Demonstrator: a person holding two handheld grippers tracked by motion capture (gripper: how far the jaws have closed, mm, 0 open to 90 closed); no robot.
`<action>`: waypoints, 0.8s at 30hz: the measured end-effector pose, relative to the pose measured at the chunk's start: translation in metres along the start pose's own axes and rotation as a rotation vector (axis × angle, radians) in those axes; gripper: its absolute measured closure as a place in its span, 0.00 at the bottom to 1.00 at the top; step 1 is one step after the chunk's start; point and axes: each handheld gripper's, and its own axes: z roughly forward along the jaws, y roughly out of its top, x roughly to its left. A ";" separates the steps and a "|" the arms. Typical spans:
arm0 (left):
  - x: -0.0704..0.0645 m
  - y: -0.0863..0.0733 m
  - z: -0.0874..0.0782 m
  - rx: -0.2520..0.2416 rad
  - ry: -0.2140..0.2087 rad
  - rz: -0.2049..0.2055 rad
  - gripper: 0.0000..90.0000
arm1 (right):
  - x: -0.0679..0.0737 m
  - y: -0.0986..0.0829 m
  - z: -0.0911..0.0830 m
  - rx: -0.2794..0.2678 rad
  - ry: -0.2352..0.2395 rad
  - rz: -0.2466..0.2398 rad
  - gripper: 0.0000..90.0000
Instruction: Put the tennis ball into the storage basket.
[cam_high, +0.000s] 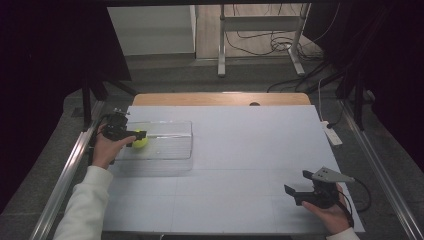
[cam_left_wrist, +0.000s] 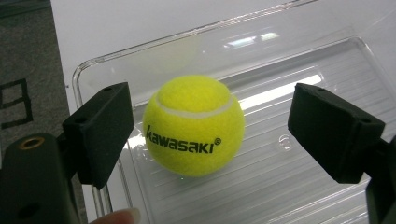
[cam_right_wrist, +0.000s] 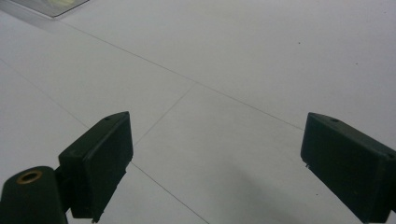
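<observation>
Left gripper (cam_high: 134, 135) is over the near-left end of the clear tray (cam_high: 185, 131), jaws spread wide with the ball (cam_high: 140, 142) sitting between them. In the left gripper view the ball (cam_left_wrist: 193, 125) is centred in the gap, with clear space on both sides, so nothing is gripped. It rests on the tray (cam_left_wrist: 299, 56) floor, ribbed side up, close to the tray's left wall.

The ribs probably keep the ball from rolling, which would explain why it sits still with no contact from either jaw. The gripper lines up square to it, jaws level with the ball's middle; that reads as set up for a side pinch across the widest part, the sensible way to hold a sphere. Whether this is a pick about to start or a drop just made, I can't tell from here.

Tray lies on the far-left part of the white surface (cam_high: 240, 150), long side running left to right.

Right gripper (cam_high: 300, 186) is parked well apart, near-right on the surface, jaws open with nothing between them. Right gripper view shows bare surface between its jaws (cam_right_wrist: 215, 163) and a tray corner (cam_right_wrist: 51, 5) at the top left. Likely just kept out of the way; one hand is enough for one ball.
</observation>
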 end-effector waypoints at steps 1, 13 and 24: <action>0.000 0.000 -0.001 -0.005 -0.002 0.001 0.17 | 0.000 0.000 0.000 0.001 0.001 -0.001 0.10; -0.009 -0.002 -0.015 -0.088 -0.052 0.042 0.17 | 0.000 0.000 0.000 0.001 -0.002 0.000 0.10; -0.026 -0.005 -0.028 -0.158 -0.130 0.084 0.17 | 0.000 0.000 0.000 0.002 -0.004 0.001 0.10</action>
